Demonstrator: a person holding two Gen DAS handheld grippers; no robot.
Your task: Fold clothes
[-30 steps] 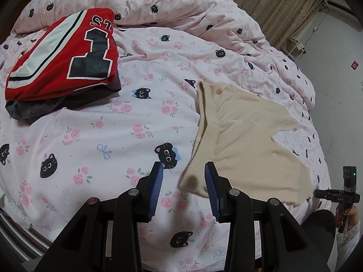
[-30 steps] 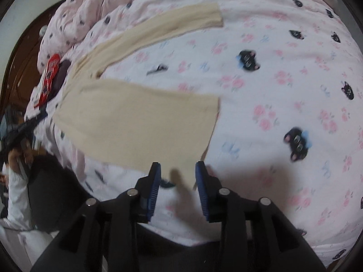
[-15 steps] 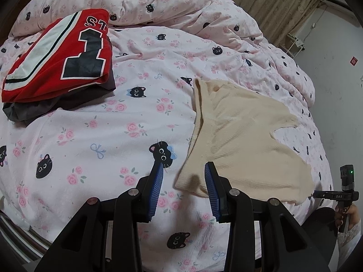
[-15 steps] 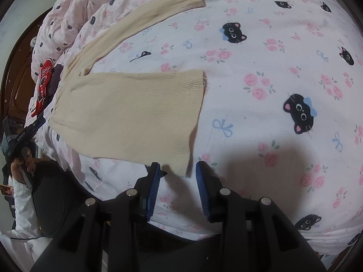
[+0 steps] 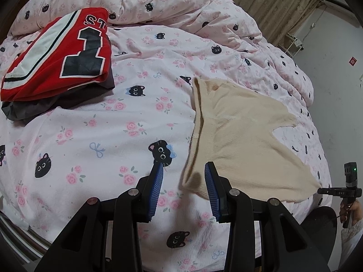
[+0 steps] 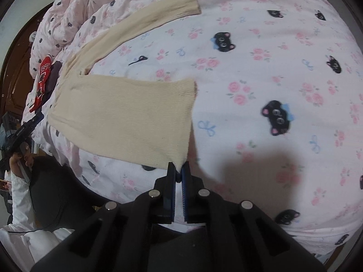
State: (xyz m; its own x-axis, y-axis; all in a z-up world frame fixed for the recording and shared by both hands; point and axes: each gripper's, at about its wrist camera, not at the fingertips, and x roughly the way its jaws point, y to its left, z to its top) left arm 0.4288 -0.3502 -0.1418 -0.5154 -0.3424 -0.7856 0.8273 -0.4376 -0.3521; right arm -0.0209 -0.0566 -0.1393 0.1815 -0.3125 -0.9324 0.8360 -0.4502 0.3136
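Observation:
A cream ribbed knit top [image 5: 238, 131] lies flat on the pink cat-print bed. In the left wrist view my left gripper [image 5: 183, 176] is open, its blue pads on either side of the top's near corner, which lies between them. In the right wrist view the top [image 6: 127, 113] spreads out with one long sleeve [image 6: 140, 20] stretched away. My right gripper [image 6: 178, 170] is shut on the near hem corner of the cream top.
A folded red jersey with a number 1 [image 5: 59, 52] rests on dark folded clothes [image 5: 56, 99] at the back left. A rumpled duvet [image 5: 181, 6] lies at the head of the bed. The bed's edge runs near both grippers.
My right gripper closed on the top's hem corner; it was open half a second ago. My left gripper moved forward so the top's near corner now sits between its open pads.

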